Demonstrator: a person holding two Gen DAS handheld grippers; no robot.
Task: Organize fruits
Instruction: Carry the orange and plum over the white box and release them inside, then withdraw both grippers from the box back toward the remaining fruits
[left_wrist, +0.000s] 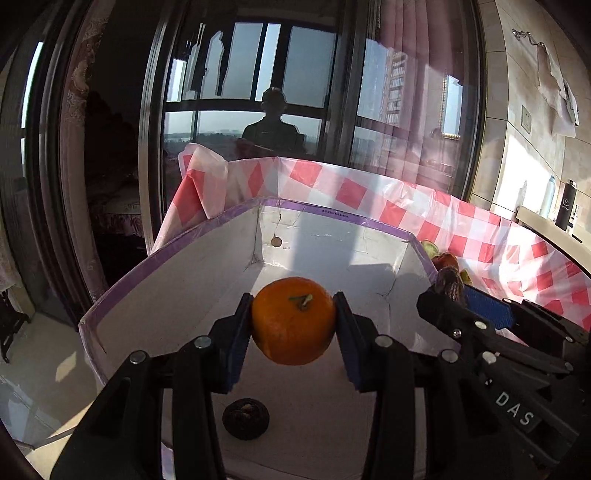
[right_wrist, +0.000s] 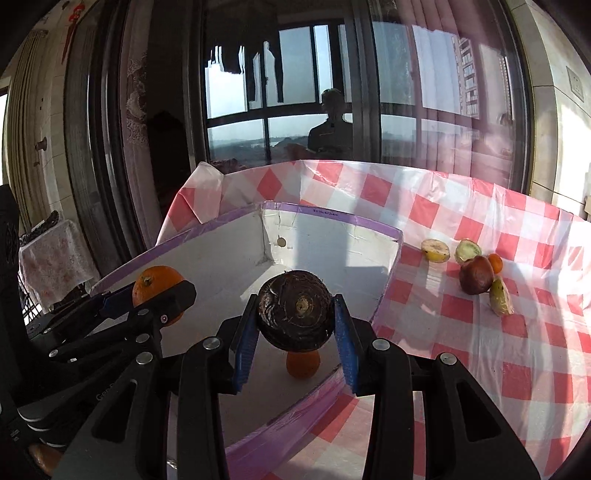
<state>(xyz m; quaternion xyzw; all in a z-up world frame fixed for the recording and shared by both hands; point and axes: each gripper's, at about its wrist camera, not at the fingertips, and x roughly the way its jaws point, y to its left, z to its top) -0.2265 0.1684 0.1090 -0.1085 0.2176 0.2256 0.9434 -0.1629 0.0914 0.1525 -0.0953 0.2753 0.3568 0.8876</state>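
Two tools over box (left_wrist: 177, 295) | left tool (left_wrist: 293, 325) clamps orange (left_wrist: 293, 319) | right tool (right_wrist: 295, 328) clamps dark fruit (right_wrist: 295, 310)

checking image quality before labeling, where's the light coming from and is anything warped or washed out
Left wrist view: backlit by the window, sunlit wall on the right, orange in the left claw sharp, box rim bowed by the fisheye. Right wrist view: pink glare upper right, checked tablecloth bright, dark brown fruit in the right claw clear.
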